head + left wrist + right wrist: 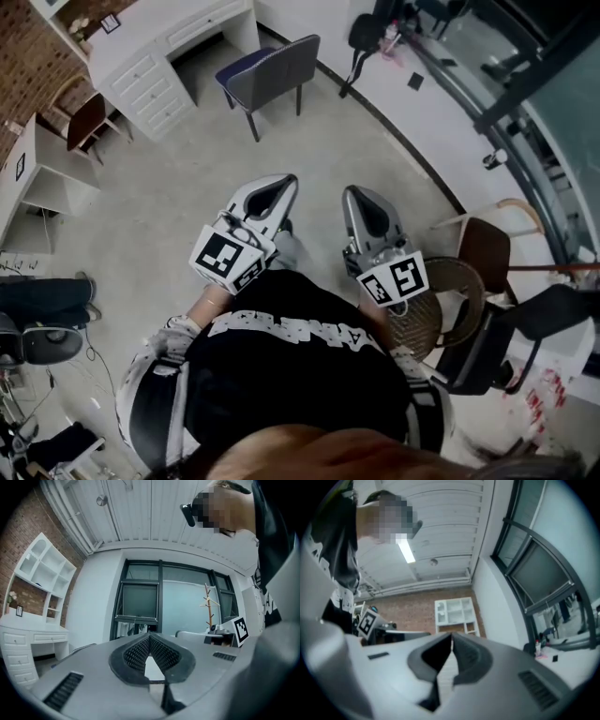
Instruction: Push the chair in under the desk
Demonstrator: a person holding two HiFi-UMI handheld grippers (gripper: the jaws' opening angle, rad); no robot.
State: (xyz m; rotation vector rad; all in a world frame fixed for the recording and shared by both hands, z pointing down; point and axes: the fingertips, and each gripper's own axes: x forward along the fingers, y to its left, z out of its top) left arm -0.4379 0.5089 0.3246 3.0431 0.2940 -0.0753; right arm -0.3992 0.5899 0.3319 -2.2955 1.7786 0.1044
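In the head view a grey chair with a blue seat (267,75) stands on the floor in front of the white desk with drawers (169,47), pulled out from the kneehole. Both grippers are held close to the person's chest, well short of the chair. The left gripper (281,183) has its jaws together with nothing between them. The right gripper (354,195) is likewise shut and empty. In the left gripper view the left gripper (150,637) points level, with the desk (28,639) at the left. The right gripper (451,637) points slightly upward in its own view.
A brown chair (89,117) and a small white table (47,178) stand at the left. To the right are a brown chair (483,248), a wicker seat (441,300) and a black office chair (525,328). A glass wall (525,84) runs along the right. White shelves (454,616) hang on brick.
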